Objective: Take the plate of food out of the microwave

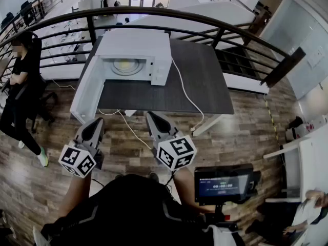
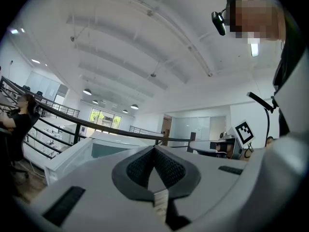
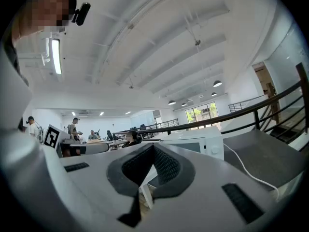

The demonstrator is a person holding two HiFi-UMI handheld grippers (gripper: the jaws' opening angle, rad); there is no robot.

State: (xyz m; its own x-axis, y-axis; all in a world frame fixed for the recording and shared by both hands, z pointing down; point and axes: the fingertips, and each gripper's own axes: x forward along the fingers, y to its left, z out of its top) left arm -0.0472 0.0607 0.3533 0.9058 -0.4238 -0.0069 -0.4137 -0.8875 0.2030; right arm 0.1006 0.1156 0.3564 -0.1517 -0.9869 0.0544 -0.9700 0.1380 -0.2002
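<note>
The white microwave [image 1: 134,55] stands at the back left of a dark table [image 1: 200,81], and its door [image 1: 86,91] is swung open to the left. Inside it lies a round plate with pale food [image 1: 125,65]. Both grippers hover in front of the table's near edge, short of the microwave. My left gripper [image 1: 96,123] is shut and holds nothing. The right gripper [image 1: 152,118] is shut and empty too. The microwave [image 2: 91,149] shows beyond the closed left jaws in the left gripper view. The right gripper view shows it ahead to the right [image 3: 203,139].
A white cable [image 1: 187,94] runs from the microwave across the table and over its front edge. A curved black railing [image 1: 205,29] runs behind the table. A person in black [image 1: 23,86] stands at the left. A small screen on a stand [image 1: 223,183] is at the lower right.
</note>
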